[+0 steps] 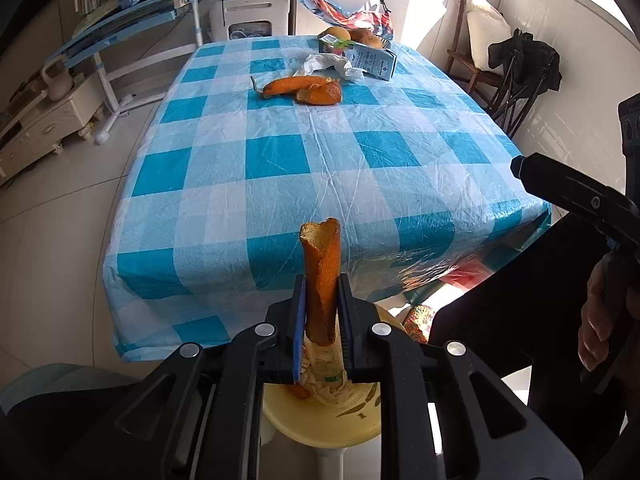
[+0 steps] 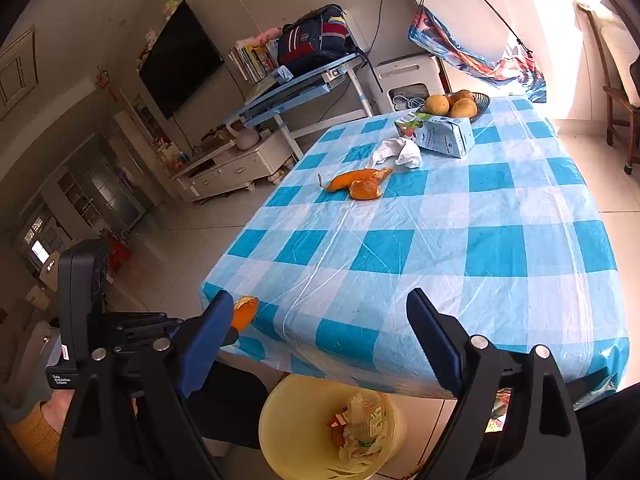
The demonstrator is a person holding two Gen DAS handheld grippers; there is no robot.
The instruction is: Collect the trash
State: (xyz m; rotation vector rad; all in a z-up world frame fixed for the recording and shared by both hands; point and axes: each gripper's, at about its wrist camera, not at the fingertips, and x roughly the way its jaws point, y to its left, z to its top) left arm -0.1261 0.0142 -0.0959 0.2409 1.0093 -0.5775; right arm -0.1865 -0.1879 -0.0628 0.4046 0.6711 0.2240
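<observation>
My left hand-held gripper (image 1: pixel 322 300) is clenched on one strip of orange peel (image 1: pixel 321 276), long axis upright along the fingers, torn end pointing away from me, over the yellow bin (image 2: pixel 288 428) on the floor at the near edge of the table (image 2: pixel 500 248). Right hand-held gripper (image 2: pixel 320 316) is released, jaws wide with nothing between them. Bin contents: crumpled plastic wrap, a bottle, an orange scrap. Far end of the table: two more orange peel pieces (image 2: pixel 360 184) touching, one crumpled white tissue (image 2: pixel 398 153), one tipped milk carton (image 2: pixel 444 136), one bowl (image 2: pixel 480 102) holding about three fruits.
</observation>
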